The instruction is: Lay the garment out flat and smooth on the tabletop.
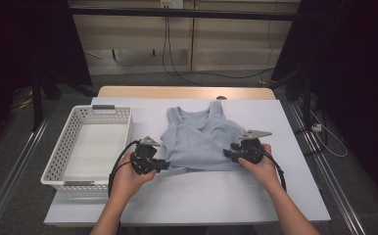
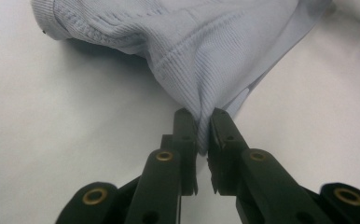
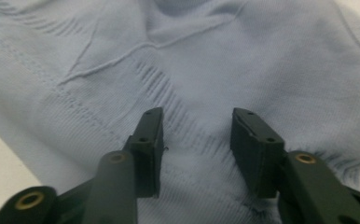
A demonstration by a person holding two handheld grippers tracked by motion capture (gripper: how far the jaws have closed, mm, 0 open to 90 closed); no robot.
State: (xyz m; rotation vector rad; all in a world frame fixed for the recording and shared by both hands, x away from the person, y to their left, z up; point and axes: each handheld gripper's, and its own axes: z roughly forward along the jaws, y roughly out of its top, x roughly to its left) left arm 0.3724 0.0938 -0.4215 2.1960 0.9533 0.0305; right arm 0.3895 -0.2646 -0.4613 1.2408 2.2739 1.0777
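Note:
A light blue ribbed tank top (image 1: 199,139) lies flat on the white table (image 1: 197,196), straps toward the far edge. At the garment's lower left corner my left gripper (image 1: 165,164) is shut on a pinch of its hem; in the left gripper view the fabric (image 2: 201,84) bunches up between the two black jaws of that gripper (image 2: 203,116). My right gripper (image 1: 228,154) rests at the lower right edge of the top. In the right gripper view its jaws stand apart over the ribbed cloth (image 3: 197,84), the gripper (image 3: 197,116) open with nothing pinched.
A white perforated plastic basket (image 1: 69,142) stands on the table's left side, a hand's width from my left gripper. A wooden table edge (image 1: 187,91) shows behind the white surface. Bare white tabletop lies in front of the garment.

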